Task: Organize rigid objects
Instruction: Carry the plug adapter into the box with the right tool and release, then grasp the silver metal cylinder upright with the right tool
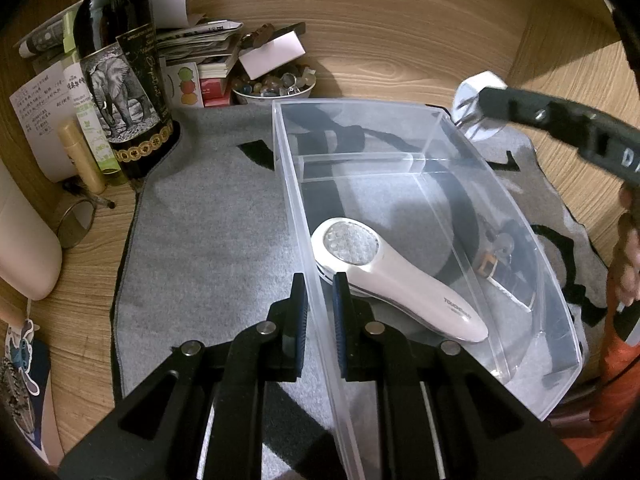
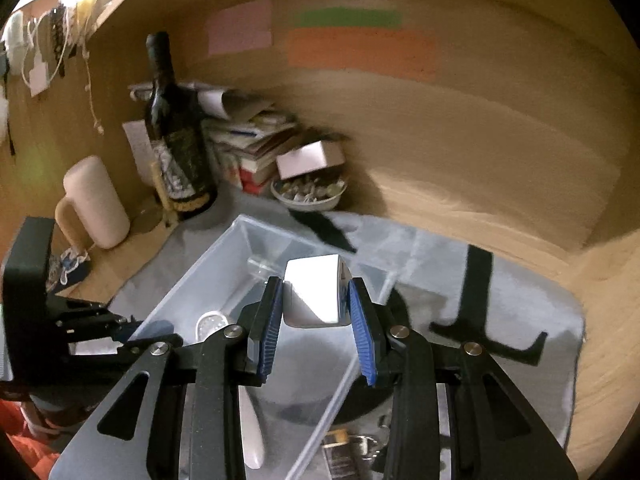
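Note:
A clear plastic bin [image 1: 400,128] sits on a grey mat [image 1: 208,232]. Inside lie a white handheld device [image 1: 384,272] with a mesh head and a small dark item with a key ring [image 1: 500,256]. My left gripper [image 1: 320,292] is shut on the bin's near left wall. My right gripper [image 2: 316,304] is shut on a shiny silver object [image 2: 316,292] and holds it above the bin [image 2: 224,256]; the object also shows in the left wrist view [image 1: 476,108] over the bin's far right corner.
A dark wine bottle [image 1: 120,80], small bottles, stacked papers [image 1: 200,44] and a bowl of stones [image 1: 276,84] crowd the back left. A cream mug [image 2: 96,200] stands at the left. A wooden wall rises behind.

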The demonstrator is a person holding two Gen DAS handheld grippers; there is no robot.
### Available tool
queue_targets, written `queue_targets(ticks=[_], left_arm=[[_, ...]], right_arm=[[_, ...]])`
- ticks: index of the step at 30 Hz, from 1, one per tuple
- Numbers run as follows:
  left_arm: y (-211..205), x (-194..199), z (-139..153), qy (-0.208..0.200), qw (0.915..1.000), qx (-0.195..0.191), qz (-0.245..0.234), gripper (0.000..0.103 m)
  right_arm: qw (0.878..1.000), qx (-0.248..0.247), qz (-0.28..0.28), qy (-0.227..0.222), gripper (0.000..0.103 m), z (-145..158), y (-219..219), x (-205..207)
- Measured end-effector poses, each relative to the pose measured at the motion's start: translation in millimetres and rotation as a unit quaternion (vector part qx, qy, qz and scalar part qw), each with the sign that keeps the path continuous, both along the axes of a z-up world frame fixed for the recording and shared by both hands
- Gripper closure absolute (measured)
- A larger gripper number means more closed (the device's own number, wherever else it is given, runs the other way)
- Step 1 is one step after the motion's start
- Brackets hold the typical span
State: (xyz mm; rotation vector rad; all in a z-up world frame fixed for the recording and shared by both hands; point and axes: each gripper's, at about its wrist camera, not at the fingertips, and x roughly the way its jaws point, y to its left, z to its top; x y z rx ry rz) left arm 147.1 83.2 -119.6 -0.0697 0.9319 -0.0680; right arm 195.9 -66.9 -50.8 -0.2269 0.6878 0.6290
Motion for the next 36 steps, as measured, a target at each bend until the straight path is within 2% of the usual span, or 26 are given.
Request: queue_targets(ticks=[11, 19, 27, 29, 31, 33, 36], left_arm=[[-3, 2, 0, -0.002, 1.0000, 0.000, -0.001, 0.090], [-2, 3, 0, -0.001, 1.0000, -0.002, -0.001, 0.090], [0, 3, 0, -0.002, 1.0000, -0.002, -0.003, 0.090], [0, 3, 0, -0.002, 1.0000, -0.001, -0.003, 0.090], [0, 3, 0, -0.002, 1.0000, -0.001, -0.003, 0.090], [1, 2, 0, -0.002, 1.0000, -0.001, -0.003, 0.090], [0, 2, 0, -0.002, 1.0000, -0.001, -0.003, 0.090]], right_arm=[[0.997, -0.048, 0.026, 0.051, 0.073, -38, 24, 9], [0.995, -0.074, 0.036, 0.064, 0.072, -52, 34, 7], [0.996, -0.065, 0.026, 0.053, 0.072, -43, 28, 6], [0.997, -0.062, 0.021, 0.049, 0.069, -38, 24, 6], [0.998, -0.052, 0.014, 0.040, 0.061, -30, 17, 4], [0.999, -0.045, 0.006, 0.029, 0.057, -23, 12, 3], [0.999, -0.036, -0.010, 0.011, 0.056, -9, -2, 0]])
